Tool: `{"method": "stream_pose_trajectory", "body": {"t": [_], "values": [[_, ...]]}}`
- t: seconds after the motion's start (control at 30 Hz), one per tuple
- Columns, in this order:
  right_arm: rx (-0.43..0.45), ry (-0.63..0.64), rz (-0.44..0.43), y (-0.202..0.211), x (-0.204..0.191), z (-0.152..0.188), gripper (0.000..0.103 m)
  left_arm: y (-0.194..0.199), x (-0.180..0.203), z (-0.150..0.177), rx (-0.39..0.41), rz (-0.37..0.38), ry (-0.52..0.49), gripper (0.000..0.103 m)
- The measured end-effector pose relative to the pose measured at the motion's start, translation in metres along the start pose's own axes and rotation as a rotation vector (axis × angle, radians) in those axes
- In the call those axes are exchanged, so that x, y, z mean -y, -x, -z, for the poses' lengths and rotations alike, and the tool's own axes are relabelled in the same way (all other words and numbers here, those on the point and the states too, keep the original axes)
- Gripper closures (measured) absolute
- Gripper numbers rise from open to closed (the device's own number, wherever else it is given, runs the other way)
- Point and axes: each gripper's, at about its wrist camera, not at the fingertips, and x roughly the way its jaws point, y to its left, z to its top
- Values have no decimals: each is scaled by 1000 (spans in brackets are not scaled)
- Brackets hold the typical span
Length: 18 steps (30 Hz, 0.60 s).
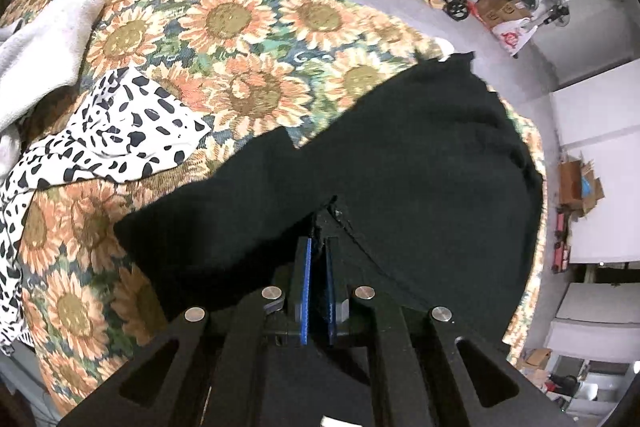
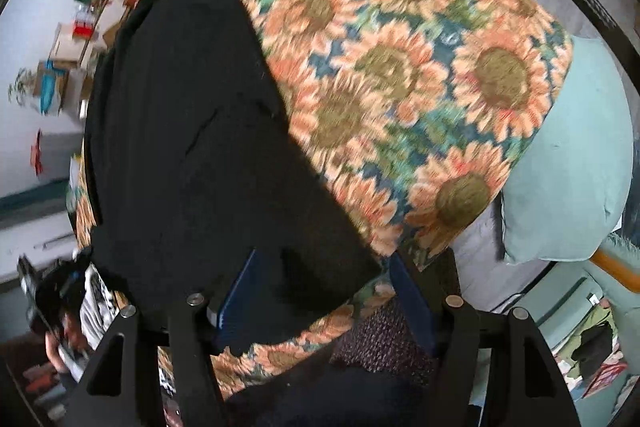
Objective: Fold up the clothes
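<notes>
Left gripper (image 1: 319,247) pinching black garment (image 1: 400,155) on sunflower cover (image 1: 224,27); right gripper (image 2: 324,267) spread wide over garment corner.

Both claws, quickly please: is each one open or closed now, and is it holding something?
Left claw: closed, pinching the black knitted garment.
Right claw: open, holding nothing, its fingers either side of the garment's corner.

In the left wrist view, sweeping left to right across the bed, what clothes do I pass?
White towel-like cloth → black-spotted white garment → black garment, pinched at a fold by the left gripper. All lie on the sunflower bedspread.
</notes>
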Motion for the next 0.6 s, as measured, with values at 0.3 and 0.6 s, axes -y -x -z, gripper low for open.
{"method": "stream_pose_trajectory", "body": {"t": [0.3, 0.6], "values": [[-52, 74, -11, -3, -24, 6, 32, -41, -14, -12, -63, -22, 44, 97], [96, 175, 13, 19, -47, -37, 45, 2, -29, -9, 5, 33, 250, 40]]}}
